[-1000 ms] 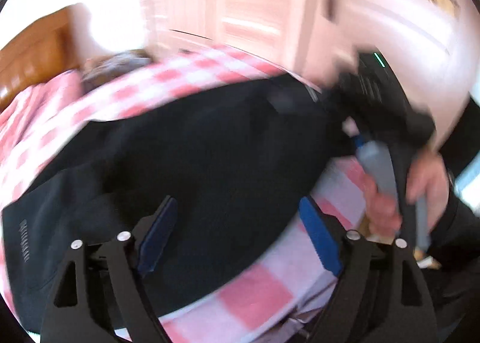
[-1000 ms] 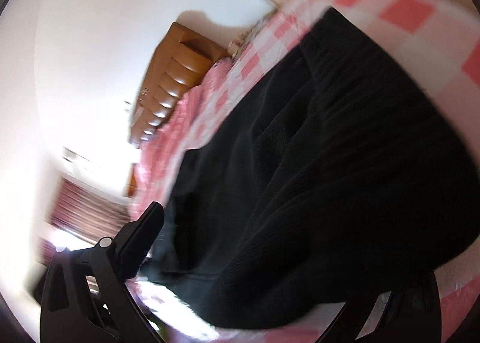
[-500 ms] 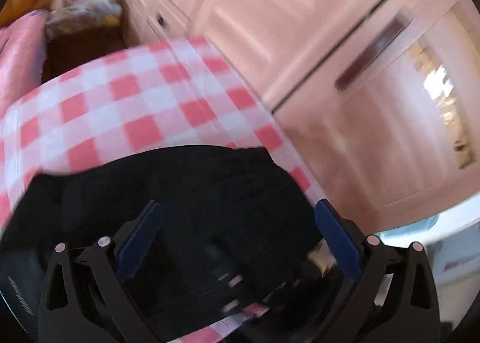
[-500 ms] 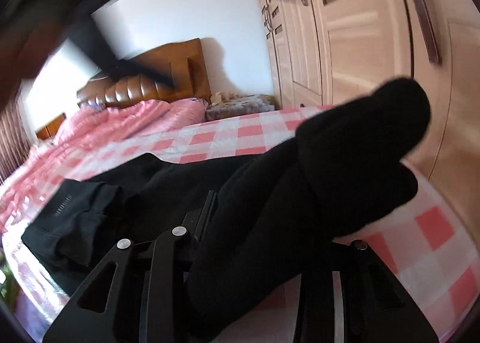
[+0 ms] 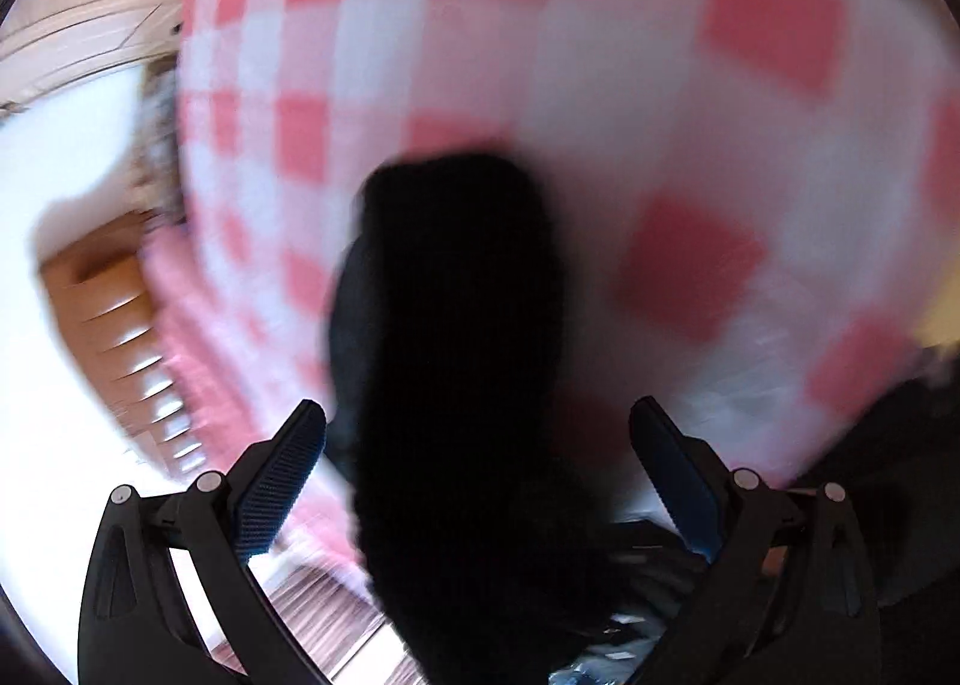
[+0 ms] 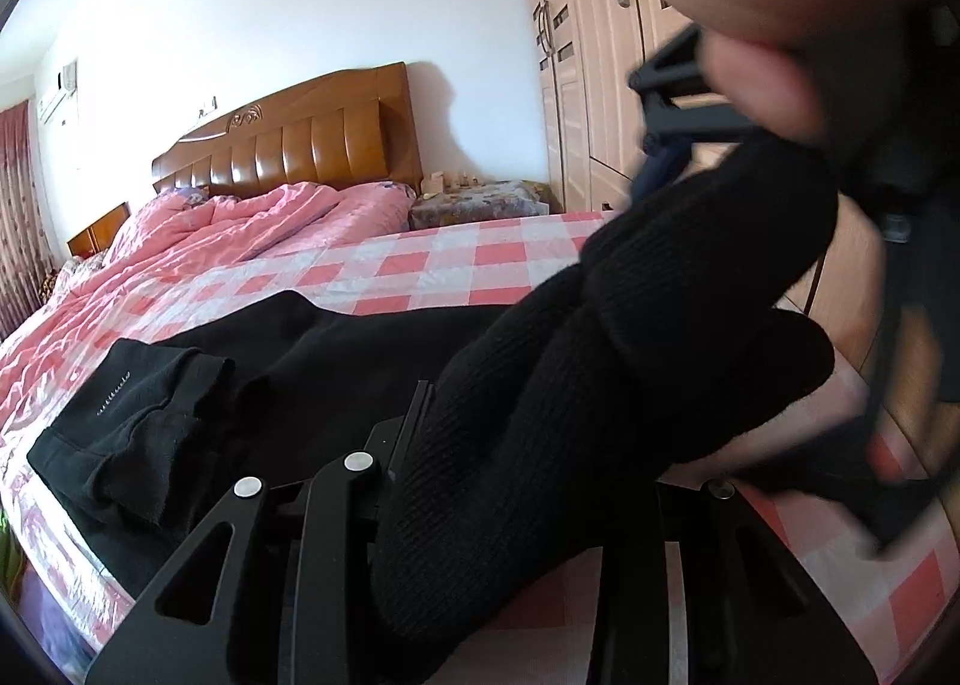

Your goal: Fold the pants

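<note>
Black pants (image 6: 288,361) lie on a pink-and-white checked bedcover (image 6: 456,259), waistband at the left. My right gripper (image 6: 522,445) is shut on the ribbed leg cuffs (image 6: 630,361) and holds them lifted. My left gripper (image 5: 474,445) is open in a blurred view, its blue pads either side of the hanging black cuff (image 5: 450,325), not closed on it. In the right wrist view the left gripper (image 6: 666,139) and the hand holding it are above the cuff end.
A wooden headboard (image 6: 288,145) and a pink quilt (image 6: 240,223) are at the far end of the bed. A wardrobe (image 6: 576,55) stands along the right side, with a small cluttered stand (image 6: 480,202) beside it.
My left gripper swung round from over the pants to face the lifted cuff. My right gripper kept its hold and raised the leg ends further.
</note>
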Motion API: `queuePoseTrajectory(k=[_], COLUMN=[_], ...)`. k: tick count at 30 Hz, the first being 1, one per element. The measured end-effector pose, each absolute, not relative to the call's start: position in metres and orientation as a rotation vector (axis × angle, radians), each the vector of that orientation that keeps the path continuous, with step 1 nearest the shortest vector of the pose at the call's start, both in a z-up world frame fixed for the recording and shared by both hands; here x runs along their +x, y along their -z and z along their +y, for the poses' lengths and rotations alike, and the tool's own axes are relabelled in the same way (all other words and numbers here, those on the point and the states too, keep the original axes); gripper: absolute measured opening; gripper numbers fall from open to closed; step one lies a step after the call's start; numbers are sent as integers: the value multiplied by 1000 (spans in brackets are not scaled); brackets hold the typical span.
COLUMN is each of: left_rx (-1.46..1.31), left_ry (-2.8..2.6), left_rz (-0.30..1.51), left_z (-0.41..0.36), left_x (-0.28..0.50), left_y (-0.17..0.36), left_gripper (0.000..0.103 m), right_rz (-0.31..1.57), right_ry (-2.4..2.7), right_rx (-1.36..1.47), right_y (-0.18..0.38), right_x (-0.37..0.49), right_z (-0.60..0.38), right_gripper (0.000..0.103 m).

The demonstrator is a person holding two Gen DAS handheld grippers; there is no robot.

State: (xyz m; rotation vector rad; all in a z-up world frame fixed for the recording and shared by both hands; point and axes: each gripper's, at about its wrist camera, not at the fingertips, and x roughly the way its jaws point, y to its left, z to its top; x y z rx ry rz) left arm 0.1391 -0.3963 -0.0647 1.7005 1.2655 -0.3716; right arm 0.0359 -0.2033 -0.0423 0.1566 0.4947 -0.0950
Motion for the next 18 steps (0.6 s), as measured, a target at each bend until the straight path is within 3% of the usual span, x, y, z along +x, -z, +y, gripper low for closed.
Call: queuePoseTrajectory(k=[2,3,4,7,8,9,13,18], left_rx=[1658,1615,1567,1471,1426,1374,1109,723], left_ry=[341,364,415,498,509,524,595,619], left_rz=[1313,1341,1351,1296,1283,1267,1193,1120], left_z=[-387,-383,-377,-348,-336,-324,-265,-134], left_x=[154,158,160,162,165,168,177,186], left_y=[59,53,42,6,-7,-22,-83,-166], left_gripper=[66,36,29,26,26,25,24,24], right_rz=[496,498,493,489,491,491,527,449], right_ry=[85,83,88,76,66,53,-29,-135], right_rx=[141,134,129,102,94,85,-4,-148], right_y=[39,37,35,30,29,31,37,22], right_x=[38,34,34,32,30,27,19,7], right_z=[-197,-197,-194,-182,-177,-170,-134,-77], right_gripper=[35,35,35,45,70,88,91,91])
